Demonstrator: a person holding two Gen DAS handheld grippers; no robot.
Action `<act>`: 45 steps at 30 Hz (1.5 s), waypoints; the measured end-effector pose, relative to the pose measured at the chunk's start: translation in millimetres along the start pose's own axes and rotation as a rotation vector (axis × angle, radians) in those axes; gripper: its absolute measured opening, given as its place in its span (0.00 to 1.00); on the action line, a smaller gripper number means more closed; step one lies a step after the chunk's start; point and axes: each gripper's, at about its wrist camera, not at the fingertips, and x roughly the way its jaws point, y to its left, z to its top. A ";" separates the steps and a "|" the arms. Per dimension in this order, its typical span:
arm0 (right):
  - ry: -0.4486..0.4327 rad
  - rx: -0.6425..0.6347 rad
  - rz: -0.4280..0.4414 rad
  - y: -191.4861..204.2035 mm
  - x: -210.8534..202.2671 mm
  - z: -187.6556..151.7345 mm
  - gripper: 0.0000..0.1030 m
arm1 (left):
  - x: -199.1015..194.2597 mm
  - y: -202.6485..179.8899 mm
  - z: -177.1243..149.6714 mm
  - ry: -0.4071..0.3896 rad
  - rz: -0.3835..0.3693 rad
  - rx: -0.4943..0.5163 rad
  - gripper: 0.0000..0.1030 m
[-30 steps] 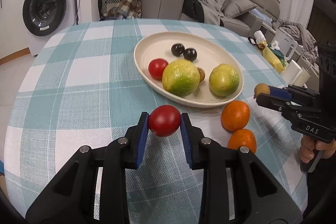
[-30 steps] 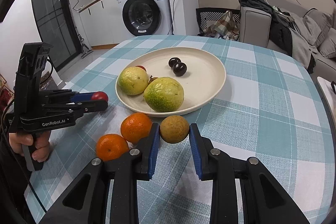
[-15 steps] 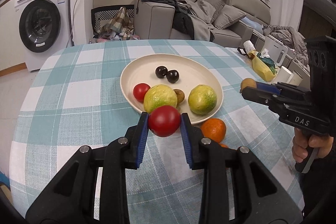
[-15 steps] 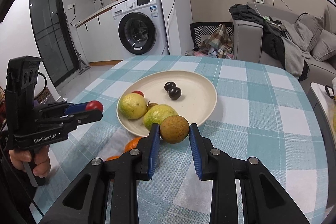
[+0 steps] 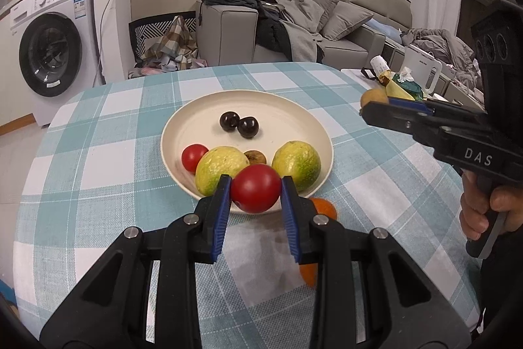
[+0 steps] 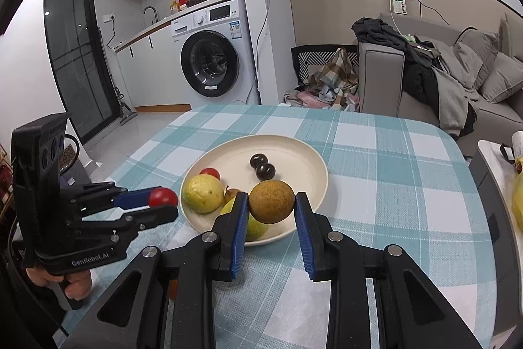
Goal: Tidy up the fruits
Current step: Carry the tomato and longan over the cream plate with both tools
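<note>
My left gripper (image 5: 255,192) is shut on a red tomato (image 5: 255,192) and holds it in the air near the front rim of the cream plate (image 5: 281,107). My right gripper (image 6: 271,201) is shut on a brown round fruit (image 6: 271,201), held above the plate's (image 6: 304,149) near right side. On the plate lie two yellow-green fruits (image 5: 220,167) (image 5: 296,162), a second tomato (image 5: 194,156), two dark plums (image 5: 239,124) and a small brown fruit (image 5: 255,156). Two oranges (image 5: 323,208) lie on the cloth, mostly hidden behind my left fingers.
The plate stands on a round table with a teal checked cloth (image 5: 98,133). A washing machine (image 6: 212,54) stands beyond the far edge, a grey sofa (image 5: 294,31) with clothes behind. A side table (image 5: 398,80) with a yellow bag and bottle is at the right.
Both grippers have risen and pulled back with their fruits. The plate and oranges now sit lower and smaller in view. Both grips are unchanged.
</note>
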 end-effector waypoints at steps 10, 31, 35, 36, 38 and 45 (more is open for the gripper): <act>-0.003 0.034 0.000 -10.9 14.0 8.2 0.28 | 9.2 -3.8 7.7 -0.008 -0.007 0.008 0.26; 0.061 0.055 0.007 -20.2 53.7 -12.7 0.29 | 42.3 0.1 -1.6 0.058 -0.029 0.015 0.26; 0.068 0.054 0.003 -20.7 56.3 -13.9 0.29 | 46.5 -1.0 -3.2 0.073 -0.021 0.022 0.26; 0.069 0.054 0.003 -20.6 56.4 -14.4 0.29 | 47.4 -0.6 -3.4 0.074 -0.020 0.020 0.26; 0.070 0.055 0.003 -20.9 56.7 -14.0 0.29 | 48.5 0.5 -3.5 0.076 -0.018 0.016 0.26; 0.083 0.048 0.006 -18.7 59.9 -15.4 0.29 | 51.9 3.2 -3.5 0.079 -0.006 0.004 0.26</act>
